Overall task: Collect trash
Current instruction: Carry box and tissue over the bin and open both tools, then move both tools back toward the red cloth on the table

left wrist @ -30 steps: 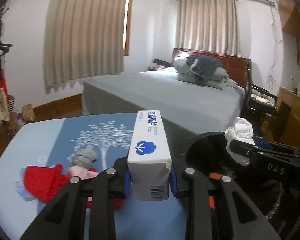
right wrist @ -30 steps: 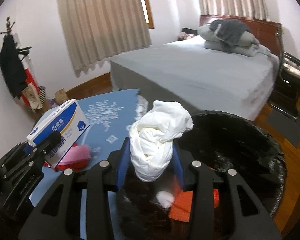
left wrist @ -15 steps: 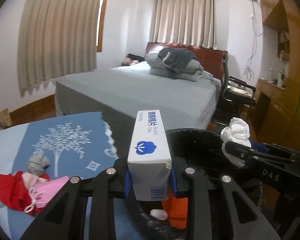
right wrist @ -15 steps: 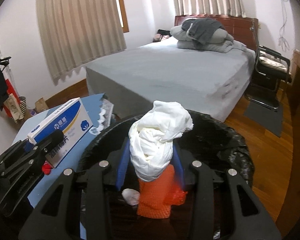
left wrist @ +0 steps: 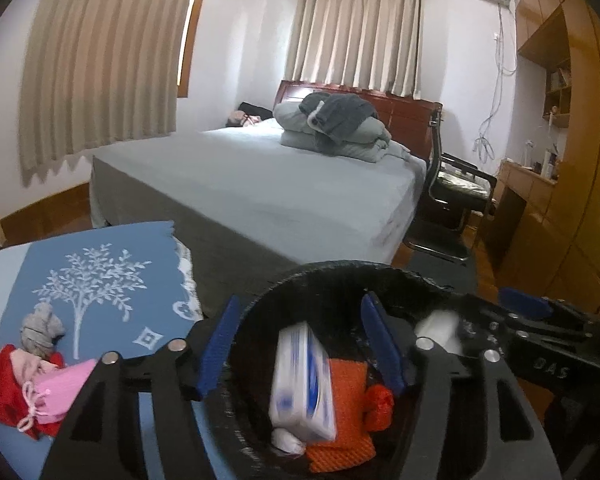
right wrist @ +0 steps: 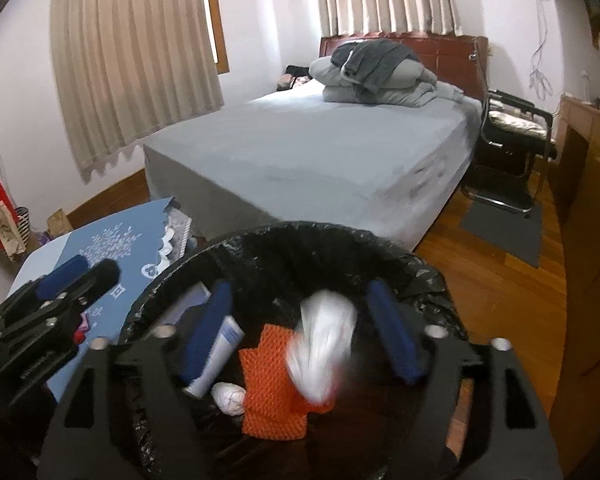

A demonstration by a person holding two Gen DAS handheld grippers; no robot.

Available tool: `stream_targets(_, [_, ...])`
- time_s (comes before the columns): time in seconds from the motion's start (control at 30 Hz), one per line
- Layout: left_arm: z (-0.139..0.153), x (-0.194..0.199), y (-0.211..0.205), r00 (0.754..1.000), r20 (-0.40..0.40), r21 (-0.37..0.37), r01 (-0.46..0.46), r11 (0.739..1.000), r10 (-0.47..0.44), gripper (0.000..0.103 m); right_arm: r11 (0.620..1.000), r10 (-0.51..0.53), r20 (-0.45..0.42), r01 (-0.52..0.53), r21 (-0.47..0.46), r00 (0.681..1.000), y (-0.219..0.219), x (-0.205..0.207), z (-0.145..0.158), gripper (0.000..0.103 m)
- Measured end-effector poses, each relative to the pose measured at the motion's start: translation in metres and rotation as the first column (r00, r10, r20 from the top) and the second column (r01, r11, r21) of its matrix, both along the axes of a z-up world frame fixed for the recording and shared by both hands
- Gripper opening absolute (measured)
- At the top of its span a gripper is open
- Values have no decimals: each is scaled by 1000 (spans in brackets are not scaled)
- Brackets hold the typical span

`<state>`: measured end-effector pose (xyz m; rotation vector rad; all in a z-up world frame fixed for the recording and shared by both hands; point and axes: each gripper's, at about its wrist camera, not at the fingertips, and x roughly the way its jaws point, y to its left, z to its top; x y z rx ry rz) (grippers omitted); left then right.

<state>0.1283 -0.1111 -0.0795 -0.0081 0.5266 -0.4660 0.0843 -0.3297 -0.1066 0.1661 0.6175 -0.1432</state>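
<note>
Both grippers hang over a black-lined trash bin (left wrist: 332,276) (right wrist: 340,240). My left gripper (left wrist: 302,344) is open; the white and blue box (left wrist: 302,388) lies in the bin below it, blurred, beside an orange mesh piece (left wrist: 348,400) and a small white wad (left wrist: 286,438). My right gripper (right wrist: 300,336) is open; the crumpled white tissue (right wrist: 324,344) is blurred between its fingers, loose over the orange mesh (right wrist: 270,384). The box also shows at the bin's left in the right wrist view (right wrist: 216,354).
A blue cloth-covered table (left wrist: 92,272) stands left of the bin, with red and pink pouches (left wrist: 24,384) and a grey cloth lump (left wrist: 40,328). A grey bed (left wrist: 260,184) lies behind. A black chair (left wrist: 452,192) and wooden cabinets (left wrist: 560,200) stand right.
Both grippers opened over the bin. The box dropped from the left gripper into the bin. The tissue left the right gripper's hold and is falling.
</note>
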Motion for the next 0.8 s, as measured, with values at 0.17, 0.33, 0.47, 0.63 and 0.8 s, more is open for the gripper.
stream_targets(0.17, [4,-3,26,996,31,26,-80,996,79,80,1000,7,14,-7,-7,1000,5,-1,2,94])
stream_targets(0.33, [8,-6,61,985,53,48,-168,985,165,84,999,47,13,-47,1,999,23,4,3,94])
stream_targets(0.47, [8,-11,95,968,72,72,-245,967,240,85,995,96,14,-96,3,995,48,9,6,95])
stream_targets(0.63, [4,-15,131,944,74,91,-326,941,320,85,985,174,13,-175,3,985,88,19,7,95])
stream_targets(0.8, [-1,-18,161,921,76,107,-390,915,383,85,972,236,19,-236,5,972,119,29,9,95])
